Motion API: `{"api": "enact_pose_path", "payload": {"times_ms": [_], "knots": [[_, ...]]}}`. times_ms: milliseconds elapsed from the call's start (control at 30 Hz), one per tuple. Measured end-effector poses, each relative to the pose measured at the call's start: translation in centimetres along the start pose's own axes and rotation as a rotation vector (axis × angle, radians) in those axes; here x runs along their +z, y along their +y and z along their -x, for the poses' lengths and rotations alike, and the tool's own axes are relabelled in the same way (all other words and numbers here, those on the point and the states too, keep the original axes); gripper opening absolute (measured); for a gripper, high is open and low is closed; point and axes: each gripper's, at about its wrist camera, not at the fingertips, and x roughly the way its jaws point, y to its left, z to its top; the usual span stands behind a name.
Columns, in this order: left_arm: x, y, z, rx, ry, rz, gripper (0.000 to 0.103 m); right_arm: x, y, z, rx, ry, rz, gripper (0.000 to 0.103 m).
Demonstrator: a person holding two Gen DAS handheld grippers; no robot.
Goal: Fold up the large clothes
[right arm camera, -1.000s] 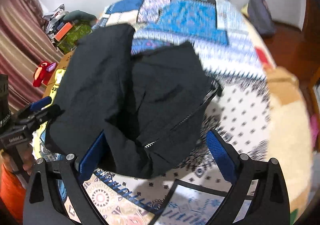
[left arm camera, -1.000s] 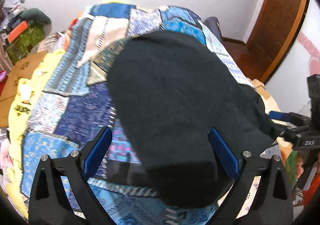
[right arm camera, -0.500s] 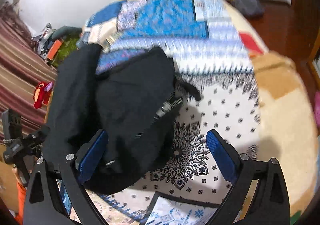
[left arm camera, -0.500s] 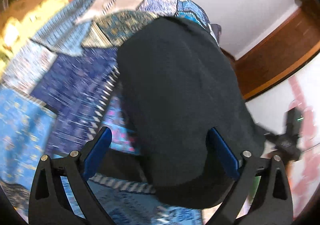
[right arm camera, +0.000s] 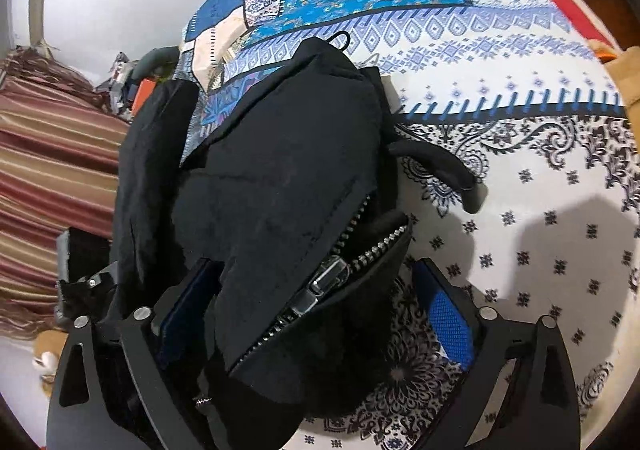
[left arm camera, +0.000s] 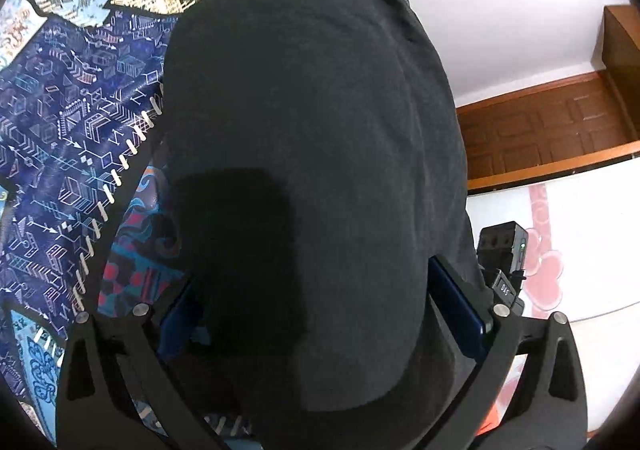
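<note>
Jacket (right arm camera: 280, 186) lay between both spread hand-held grippers, left (left arm camera: 324, 314) and right (right arm camera: 312, 306); the right's jaws had just been closing. Pinching one hem layer cleanly seemed best.

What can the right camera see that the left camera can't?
Only the right wrist view shows the jacket's silver zipper, a black drawstring, the striped curtain, and the right gripper, whose jaws have just been closing with jacket cloth between them. Only the left wrist view shows the brown wooden door and the left gripper. Both show the black jacket lying on the blue patterned bedspread.
</note>
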Motion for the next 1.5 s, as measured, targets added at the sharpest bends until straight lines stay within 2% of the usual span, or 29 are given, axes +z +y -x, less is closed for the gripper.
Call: {"api": "enact_pose_path", "payload": {"times_ms": [33,67,133,167,233,300,400,533,733,900,1033,1200,1367,1500], "knots": [[0.1,0.0,-0.1,-0.005,0.003,0.003,0.103,-0.1,-0.1,0.0,0.028,0.008,-0.008,0.078],[0.1,0.0,-0.1,-0.007,0.006,0.004,0.103,-0.2,-0.2,0.1,0.052,0.016,-0.019,0.076],[0.1,-0.4,0.0,-0.006,0.008,-0.007,0.103,-0.6,0.0,0.4,0.073,0.016,-0.027,0.064],[0.1,-0.7,0.1,0.000,0.006,-0.018,0.100,-0.8,0.3,0.6,0.070,0.009,-0.019,0.059],[0.2,-1.3,0.6,0.016,0.001,-0.045,0.094,-1.1,0.9,1.2,0.061,-0.004,-0.016,0.043],[0.1,-2.0,1.2,0.028,-0.005,-0.066,0.085,-1.4,2.0,2.2,0.049,-0.024,-0.011,0.035],[0.2,-3.3,2.5,0.045,-0.015,-0.097,0.079,-1.6,3.7,3.2,0.030,-0.041,0.002,0.027],[0.8,-5.4,5.8,0.055,-0.072,-0.162,0.075,-1.2,7.1,4.2,0.020,-0.078,0.046,0.025],[4.0,-8.2,13.2,0.039,-0.178,-0.265,0.074,0.9,13.0,5.0,0.034,-0.154,0.130,0.025],[7.5,-7.3,19.1,0.005,-0.252,-0.310,0.074,3.8,19.5,3.8,0.063,-0.206,0.219,0.025],[10.6,-4.8,21.9,0.000,-0.287,-0.314,0.074,5.2,22.9,1.2,0.062,-0.221,0.271,0.025],[15.6,1.1,23.3,0.029,-0.284,-0.305,0.075,7.2,25.6,-5.2,0.050,-0.199,0.309,0.025],[19.1,6.8,22.6,0.090,-0.272,-0.306,0.075,8.5,25.4,-12.8,0.029,-0.137,0.307,0.025],[21.3,12.2,20.0,0.132,-0.240,-0.238,0.075,9.1,23.6,-18.9,0.007,-0.059,0.257,0.025]]}}
